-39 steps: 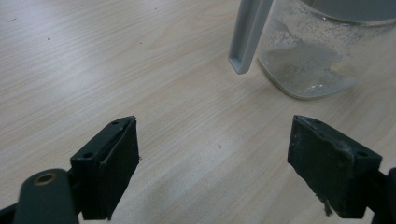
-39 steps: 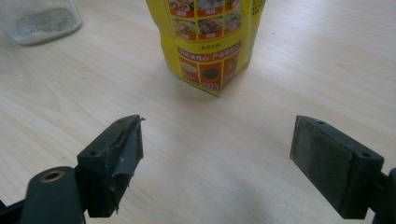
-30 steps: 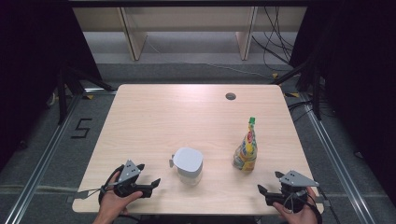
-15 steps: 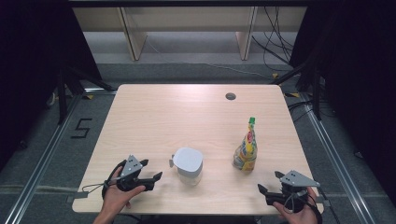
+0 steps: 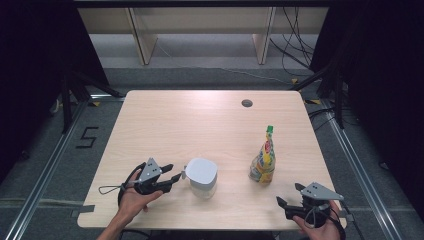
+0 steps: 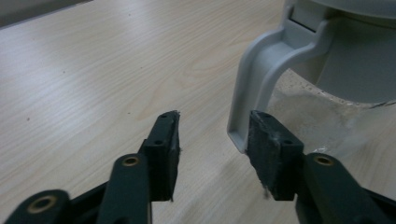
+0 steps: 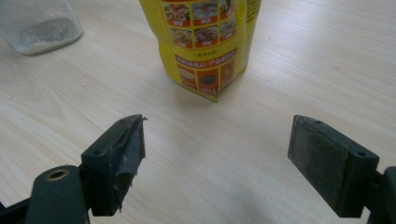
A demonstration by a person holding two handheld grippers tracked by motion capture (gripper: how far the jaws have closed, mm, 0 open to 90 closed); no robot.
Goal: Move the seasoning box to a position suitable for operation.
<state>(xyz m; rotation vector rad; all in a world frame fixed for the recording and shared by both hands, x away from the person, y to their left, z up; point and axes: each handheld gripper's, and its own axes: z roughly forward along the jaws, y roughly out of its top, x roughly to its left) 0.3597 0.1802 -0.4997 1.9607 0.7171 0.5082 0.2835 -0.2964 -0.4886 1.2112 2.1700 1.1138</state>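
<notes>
Since the earlier frame the left gripper (image 5: 172,176) has slid rightward to the lidded glass jar (image 5: 202,178), low and left of centre, its jaws closing yet still apart beside the grey handle (image 6: 254,79). Lower right, the right gripper (image 5: 289,197) rests wide open below the yellow pouch (image 5: 263,159).

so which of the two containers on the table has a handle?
The clear jar with the grey lid, near the left gripper: a grey handle drops from its lid. The yellow pouch has a green cap and no handle.
</notes>
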